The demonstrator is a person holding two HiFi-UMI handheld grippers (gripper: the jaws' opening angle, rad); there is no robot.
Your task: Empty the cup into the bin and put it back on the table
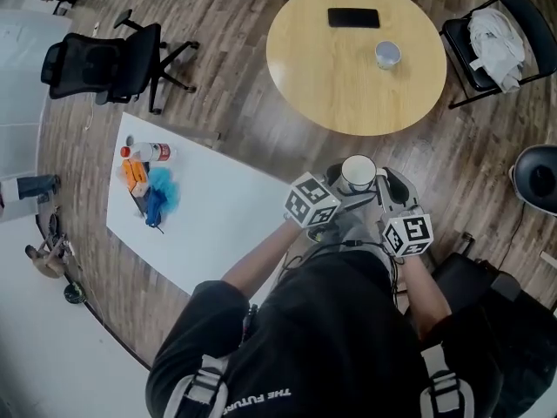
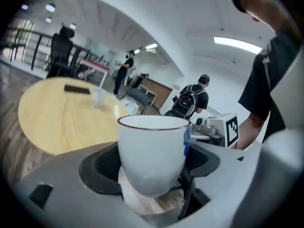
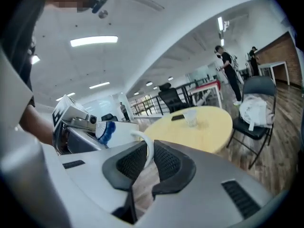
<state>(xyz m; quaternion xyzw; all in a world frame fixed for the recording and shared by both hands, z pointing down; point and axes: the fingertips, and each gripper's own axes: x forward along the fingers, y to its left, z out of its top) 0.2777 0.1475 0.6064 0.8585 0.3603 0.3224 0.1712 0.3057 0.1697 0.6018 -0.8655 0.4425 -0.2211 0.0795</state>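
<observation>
Table beyond gripped cup bears phone, perhaps tumbler.

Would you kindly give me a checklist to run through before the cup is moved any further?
1. Left gripper on the white cup: ok, jaws closed against its wall.
2. Right gripper on the handle: ok, jaws shut on it.
3. Cup upright: ok, rim level, mouth up.
4. Cup's contents: cannot tell.
5. Bin in sight: cannot tell, none plainly made out.
6. Room on the round table: ok, bare wood beside the phone and small cup.
</observation>
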